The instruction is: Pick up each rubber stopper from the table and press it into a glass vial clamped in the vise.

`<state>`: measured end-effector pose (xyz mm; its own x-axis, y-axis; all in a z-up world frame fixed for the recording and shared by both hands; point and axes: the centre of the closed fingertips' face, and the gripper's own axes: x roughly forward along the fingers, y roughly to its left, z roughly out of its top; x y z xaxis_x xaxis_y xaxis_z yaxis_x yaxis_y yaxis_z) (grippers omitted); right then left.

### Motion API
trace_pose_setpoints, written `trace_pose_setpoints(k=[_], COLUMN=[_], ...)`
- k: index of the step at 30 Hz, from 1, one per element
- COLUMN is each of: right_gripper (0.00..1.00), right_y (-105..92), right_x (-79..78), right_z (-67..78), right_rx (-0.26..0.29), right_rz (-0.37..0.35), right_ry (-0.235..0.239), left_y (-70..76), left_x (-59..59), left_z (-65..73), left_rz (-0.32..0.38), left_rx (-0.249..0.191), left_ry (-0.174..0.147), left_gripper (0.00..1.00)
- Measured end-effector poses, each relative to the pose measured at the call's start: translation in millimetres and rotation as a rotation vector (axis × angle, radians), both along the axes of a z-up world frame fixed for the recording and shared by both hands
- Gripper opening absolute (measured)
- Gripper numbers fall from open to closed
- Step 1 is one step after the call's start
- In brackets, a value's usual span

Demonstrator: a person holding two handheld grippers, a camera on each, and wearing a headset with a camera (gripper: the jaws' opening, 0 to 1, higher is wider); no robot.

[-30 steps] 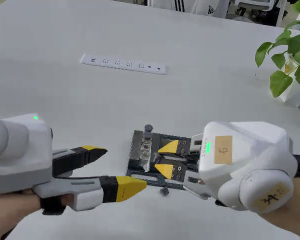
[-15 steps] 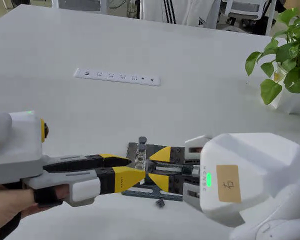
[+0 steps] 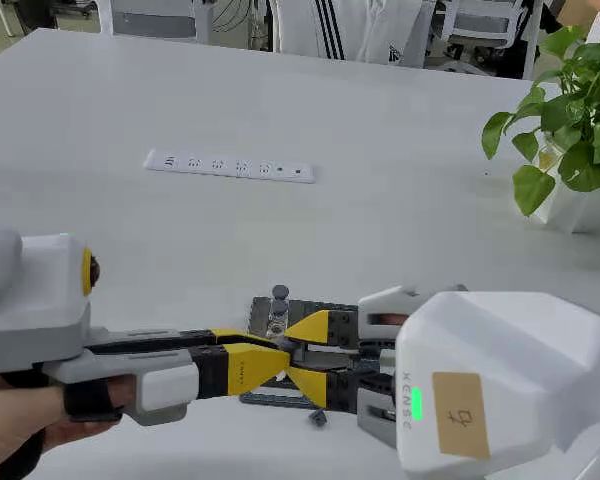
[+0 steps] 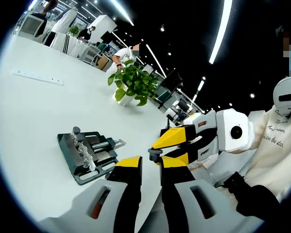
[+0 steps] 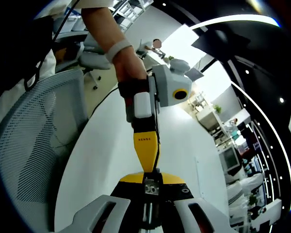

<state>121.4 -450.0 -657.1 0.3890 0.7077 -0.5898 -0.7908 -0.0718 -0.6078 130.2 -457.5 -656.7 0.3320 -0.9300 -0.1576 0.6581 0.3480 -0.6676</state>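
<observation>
Looking down, we see left gripper (image 3: pixel 276 350) and right gripper (image 3: pixel 294 354) meeting above the vise (image 3: pixel 263 325) by the tabletop's (image 3: pixel 380 180) near edge. Left gripper view: right jaws pinch a dark-grey rubber stopper (image 4: pixel 155 154), left jaws narrowly parted. Right gripper view: it looks squarish.

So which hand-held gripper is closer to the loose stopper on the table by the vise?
Right, judging by the head view: the right hand-held gripper, holding a second stopper, has its lower jaw just above the loose stopper. The left hand-held gripper reaches in from farther left.
</observation>
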Motion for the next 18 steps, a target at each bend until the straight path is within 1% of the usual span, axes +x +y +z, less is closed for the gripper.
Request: trace_pose_setpoints(k=[3,4,6,9,14,16,17,18], right_gripper=[0.05,0.05,0.05,0.05,0.05,0.05,0.06,0.06], right_y=[0.5,0.8,1.1,1.6,2.3,2.5,2.6,2.8], right_x=[-1.5,-1.5,-1.9,-3.9,-5.9,-6.8,-8.1,-8.5], right_z=[0.7,1.4,1.7,3.5,7.1,7.6,7.1,7.3], right_rx=[0.003,0.001,0.000,0.004,0.022,0.023,0.022,0.021], right_rz=[0.005,0.010,0.013,0.028,0.038,0.040,0.044,0.048], right_ry=[-0.002,-0.013,-0.018,-0.023,-0.024,-0.023,-0.022,-0.027], left_y=[-1.5,-1.7,-1.8,-0.6,-0.4,-0.1,0.7,1.1], left_x=[-2.8,-3.2,-4.2,-5.8,-7.7,-8.2,-9.5,-10.2], left_z=[1.6,2.6,3.5,4.7,7.3,7.7,6.7,7.2], left_rz=[-0.010,-0.011,-0.015,-0.019,-0.022,-0.024,-0.032,-0.032], left_rx=[-0.017,-0.027,-0.038,-0.057,-0.079,-0.074,-0.067,-0.066], left_ry=[0.015,0.021,0.030,0.051,0.067,0.047,0.045,0.028], left_gripper=[0.08,0.07,0.05,0.05,0.05,0.04,0.04,0.04])
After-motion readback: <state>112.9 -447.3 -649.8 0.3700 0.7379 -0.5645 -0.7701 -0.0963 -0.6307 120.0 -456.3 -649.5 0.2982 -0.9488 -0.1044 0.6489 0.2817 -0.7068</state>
